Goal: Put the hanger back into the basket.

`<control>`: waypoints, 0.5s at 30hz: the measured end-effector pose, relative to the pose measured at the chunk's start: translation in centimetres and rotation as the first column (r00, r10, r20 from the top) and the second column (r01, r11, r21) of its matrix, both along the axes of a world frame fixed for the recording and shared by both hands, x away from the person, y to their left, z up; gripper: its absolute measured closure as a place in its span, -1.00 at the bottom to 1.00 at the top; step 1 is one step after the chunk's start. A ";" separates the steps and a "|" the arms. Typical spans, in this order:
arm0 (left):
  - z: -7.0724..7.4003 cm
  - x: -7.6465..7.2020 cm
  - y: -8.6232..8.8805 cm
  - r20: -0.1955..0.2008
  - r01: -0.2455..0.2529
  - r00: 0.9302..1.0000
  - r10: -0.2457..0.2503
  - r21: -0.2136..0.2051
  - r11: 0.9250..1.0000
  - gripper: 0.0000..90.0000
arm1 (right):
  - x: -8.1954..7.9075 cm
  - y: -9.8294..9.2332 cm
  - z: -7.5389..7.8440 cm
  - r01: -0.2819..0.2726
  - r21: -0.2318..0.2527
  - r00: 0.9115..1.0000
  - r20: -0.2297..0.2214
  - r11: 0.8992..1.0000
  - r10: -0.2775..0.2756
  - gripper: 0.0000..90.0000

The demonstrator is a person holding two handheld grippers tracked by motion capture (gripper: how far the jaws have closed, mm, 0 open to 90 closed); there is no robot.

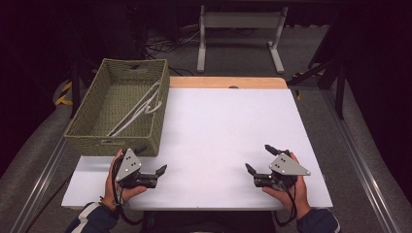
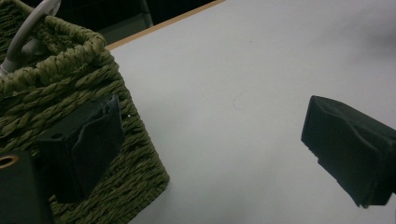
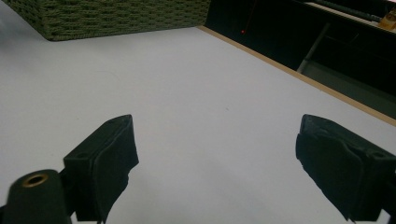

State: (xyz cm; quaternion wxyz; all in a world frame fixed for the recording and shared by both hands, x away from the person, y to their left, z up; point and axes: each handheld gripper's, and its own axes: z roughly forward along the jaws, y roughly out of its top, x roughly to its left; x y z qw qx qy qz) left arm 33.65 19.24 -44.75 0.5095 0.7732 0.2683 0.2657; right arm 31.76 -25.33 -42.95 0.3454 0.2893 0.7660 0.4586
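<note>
No writing is showing anywhere as the white hanger (image 1: 138, 109) is lying in the woven basket (image 1: 87, 138) at ten o'clock, long axis running seven to one o'clock, while the left gripper (image 1: 151, 160) and right gripper (image 1: 260, 158) are resting wide apart, gripping nothing.

Hidden and cut off

The basket's (image 1: 118, 109) near wall hides the white hangers' (image 1: 141, 107) lower ends; in the left gripper view, the picture's edge crops the basket (image 2: 70, 93), leaving one hanger loop (image 2: 28, 28) visible.
</note>
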 end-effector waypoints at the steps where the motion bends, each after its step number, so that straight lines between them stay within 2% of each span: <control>1: 0.0 0.1 0.0 -0.002 0.001 1.000 -0.001 -0.001 1.000 -0.85 | 0.0 0.1 0.0 0.000 -0.002 1.000 0.000 1.000 0.000 -0.71; 3: 0.0 0.2 0.1 -0.011 0.001 1.000 -0.001 0.001 1.000 -0.85 | 0.2 0.1 -0.2 -0.005 -0.011 1.000 -0.005 1.000 0.005 -0.71; 5: -0.1 0.2 0.0 -0.004 -0.003 1.000 0.003 0.014 1.000 -0.85 | 0.2 0.1 -0.2 -0.005 -0.013 1.000 -0.007 1.000 0.005 -0.71; 15: -0.1 0.1 -0.1 -0.006 0.004 1.000 -0.004 0.012 1.000 -0.85 | 0.2 -0.1 -0.1 -0.001 -0.019 1.000 0.004 1.000 0.001 -0.71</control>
